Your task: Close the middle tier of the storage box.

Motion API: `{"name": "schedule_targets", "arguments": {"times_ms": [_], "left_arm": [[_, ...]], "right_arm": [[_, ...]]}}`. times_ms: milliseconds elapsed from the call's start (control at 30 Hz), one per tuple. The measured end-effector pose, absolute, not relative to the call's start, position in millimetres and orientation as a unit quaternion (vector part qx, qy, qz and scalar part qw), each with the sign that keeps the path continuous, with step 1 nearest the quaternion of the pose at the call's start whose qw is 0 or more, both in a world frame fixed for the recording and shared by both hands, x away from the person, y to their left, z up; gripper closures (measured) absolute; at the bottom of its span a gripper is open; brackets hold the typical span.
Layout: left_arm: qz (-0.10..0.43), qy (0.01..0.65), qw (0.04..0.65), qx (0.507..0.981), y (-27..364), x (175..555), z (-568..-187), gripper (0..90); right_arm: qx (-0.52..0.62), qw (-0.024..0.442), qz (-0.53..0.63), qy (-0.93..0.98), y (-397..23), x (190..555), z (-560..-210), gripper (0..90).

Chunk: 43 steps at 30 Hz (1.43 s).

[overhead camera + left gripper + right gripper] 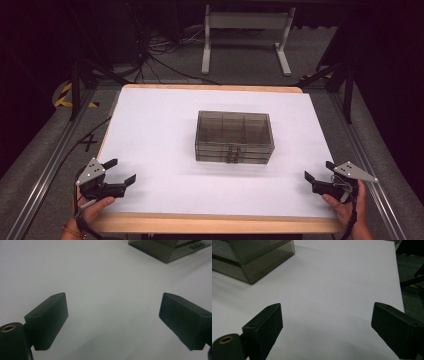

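Note:
A smoky transparent plastic box with a closed lid, inner dividers and a front latch sits at the middle of the white table. My left gripper rests open near the table's front left corner, well away from the box. My right gripper is open near the front right corner, also apart from the box. A corner of the box appears at the top right of the left gripper view, and the box lies at the top left of the right gripper view. Nothing lies between either pair of jaws.
The white surface has a wooden rim. Metal rails run along both sides. Beyond the far edge stand a white table frame and loose cables on a grey floor. Black-and-yellow tape marks the floor at left.

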<state>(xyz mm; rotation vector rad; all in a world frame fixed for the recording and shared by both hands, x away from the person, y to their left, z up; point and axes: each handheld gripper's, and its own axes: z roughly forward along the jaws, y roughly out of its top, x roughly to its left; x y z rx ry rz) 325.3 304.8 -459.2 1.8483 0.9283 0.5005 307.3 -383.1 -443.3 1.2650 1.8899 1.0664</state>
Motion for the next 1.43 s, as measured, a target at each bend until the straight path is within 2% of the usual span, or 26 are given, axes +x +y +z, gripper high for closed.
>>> {"name": "schedule_targets", "arguments": {"times_ms": [1433], "left_arm": [[0.189,0.39,0.454,0.779,299.1,332.1,-459.7,8.2]], "right_arm": [[0.479,0.3,0.386,0.729,-379.9,311.2,-444.4,9.8]]}}
